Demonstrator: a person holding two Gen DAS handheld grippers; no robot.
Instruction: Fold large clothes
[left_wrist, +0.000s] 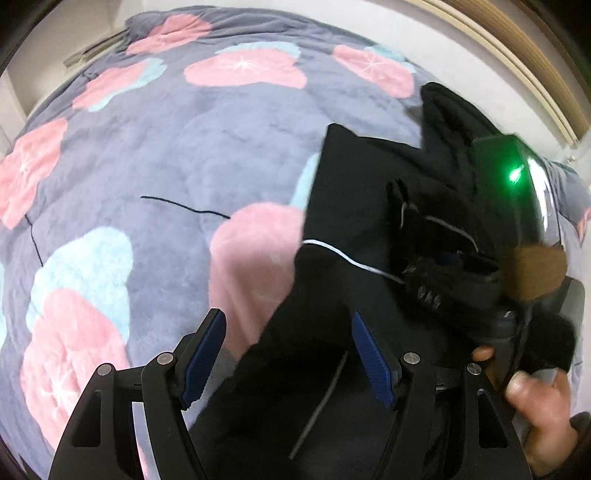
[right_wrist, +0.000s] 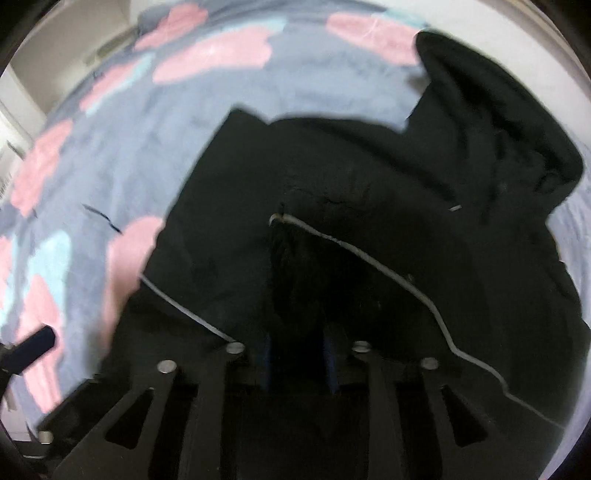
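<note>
Clamping my right gripper (right_wrist: 299, 350) on the black hoodie (right_wrist: 332, 206) lying on the floral blanket (left_wrist: 147, 155), left gripper (left_wrist: 288, 354) jaws apart over its edge, I judged best: grab low, lift evenly.

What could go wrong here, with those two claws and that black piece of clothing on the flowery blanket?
The left claw is open over the black garment, so only the right claw seems to hold cloth; the fold could sag unevenly. The white drawstring trails loose and might snag. The fluffy blanket could drag along.
</note>
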